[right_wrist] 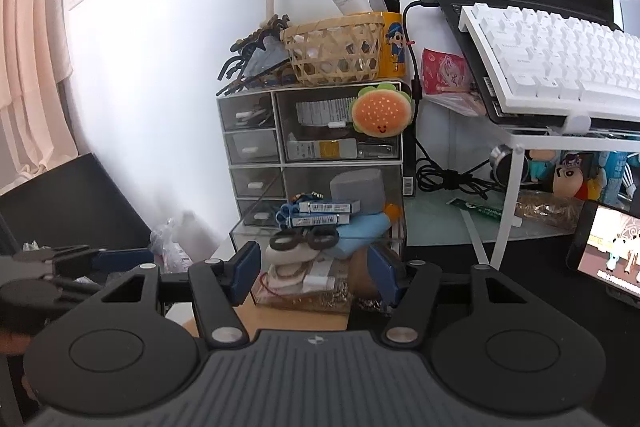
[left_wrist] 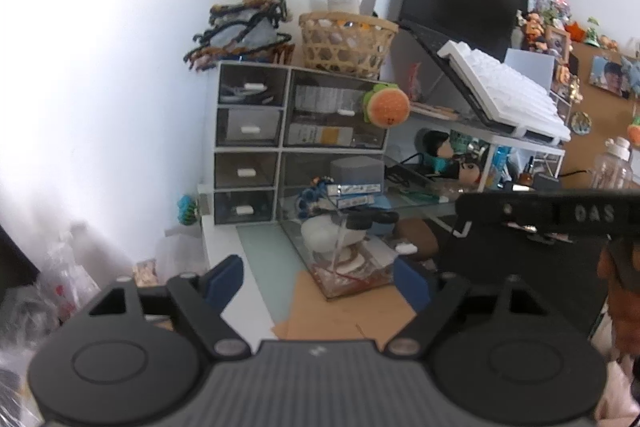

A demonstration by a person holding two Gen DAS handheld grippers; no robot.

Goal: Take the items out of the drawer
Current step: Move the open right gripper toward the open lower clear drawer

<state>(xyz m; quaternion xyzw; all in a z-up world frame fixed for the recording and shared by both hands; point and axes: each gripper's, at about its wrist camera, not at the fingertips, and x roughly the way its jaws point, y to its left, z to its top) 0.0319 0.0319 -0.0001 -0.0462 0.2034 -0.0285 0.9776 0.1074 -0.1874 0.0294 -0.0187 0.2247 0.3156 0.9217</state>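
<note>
A clear drawer [left_wrist: 340,267] [right_wrist: 304,297] stands pulled out from the lower right bay of a small white drawer unit [left_wrist: 248,131] [right_wrist: 256,147]. It holds two blue-and-white boxes [left_wrist: 352,195] [right_wrist: 324,213], a grey block [right_wrist: 356,191], black rings [right_wrist: 304,239], a white round thing [left_wrist: 324,235] and other small bits. My right gripper [right_wrist: 314,273] is open, its blue pads [right_wrist: 244,271] flanking the drawer's near end without clearly pressing on it. My left gripper [left_wrist: 320,281] is open in front of the drawer, holding nothing.
A burger plush [left_wrist: 386,105] [right_wrist: 382,111] hangs on the unit, with a woven basket [left_wrist: 346,43] [right_wrist: 334,51] on top. A white keyboard [left_wrist: 508,87] [right_wrist: 560,55] rests on a laptop over a shelf to the right. A lit phone [right_wrist: 612,251] is at far right.
</note>
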